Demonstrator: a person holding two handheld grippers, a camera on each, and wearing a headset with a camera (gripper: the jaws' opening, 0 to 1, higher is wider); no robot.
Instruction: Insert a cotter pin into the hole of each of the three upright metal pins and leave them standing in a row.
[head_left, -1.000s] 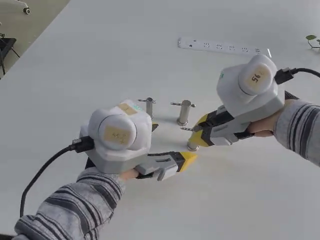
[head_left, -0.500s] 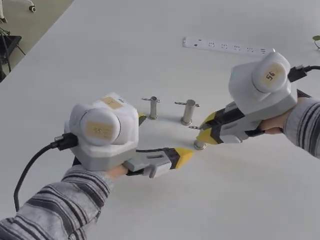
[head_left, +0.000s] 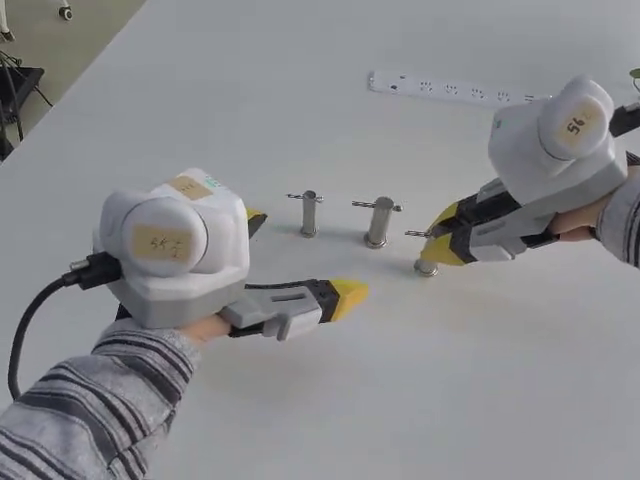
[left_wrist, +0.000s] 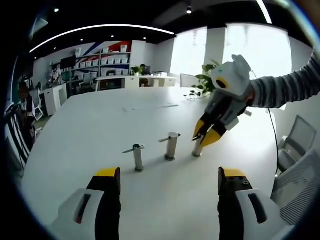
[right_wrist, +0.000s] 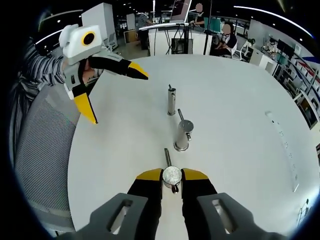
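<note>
We are holding the left gripper low over the white workbench with its jaws spread wide and nothing between them. Ahead of those open jaws, three upright metal pins are standing in a row that runs from the left gripper across toward the right gripper. The first metal pin is standing just beyond the left gripper's farther jaw tip, and a first cotter pin is crossing it near the top. The middle metal pin is standing between the two grippers, carrying a second cotter pin in the same way. We are keeping the right gripper's jaws drawn narrow on a third cotter pin, whose thin end is sticking out past the yellow tips toward the middle metal pin. The third metal pin is standing right under those tips, and in the right gripper view its round top is showing between the two jaws. We cannot tell whether the third cotter pin is sitting in the hole. A power strip is lying well beyond both grippers.
</note>
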